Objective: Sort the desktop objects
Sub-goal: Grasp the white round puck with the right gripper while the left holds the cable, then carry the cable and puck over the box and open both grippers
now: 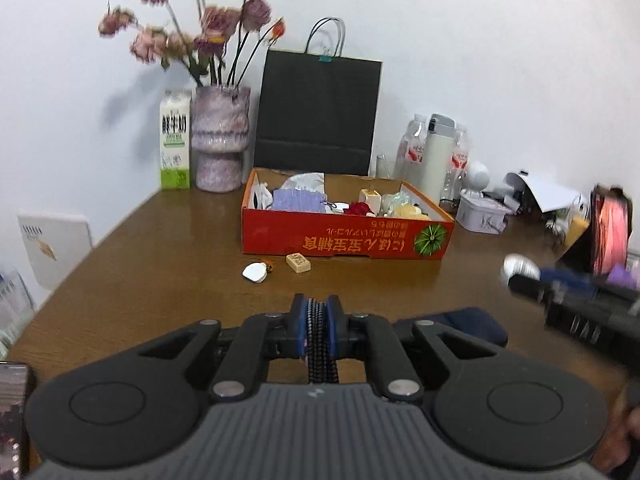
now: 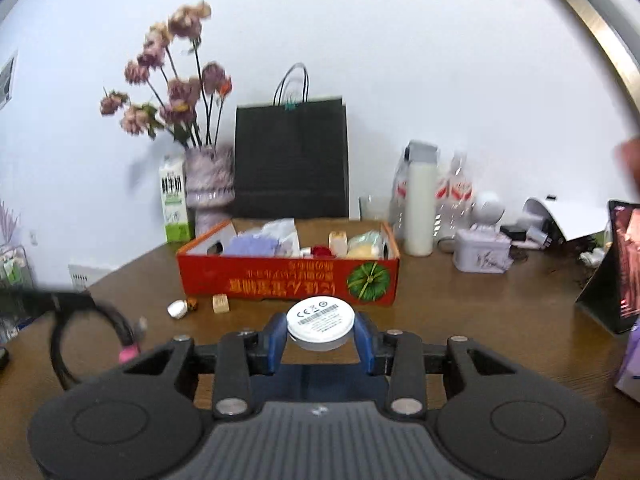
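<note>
Carrying both loads to the red box (image 2: 288, 280) at the back middle of the worktop (image 1: 160, 280) is, I judge, the step in hand. On the left, the left tool (image 1: 319, 316) is clenched on a dark braided cable (image 1: 319, 344), whose loop hangs below the tool and could snag. Loose near the box's front left corner lie a white tag (image 1: 255, 272) and a tan block (image 1: 298, 262), so swing above them. On the right, the right tool (image 2: 322, 330) grips a round white puck (image 2: 321, 322) by its rim; keep it level and clear the box's front wall before letting go.
</note>
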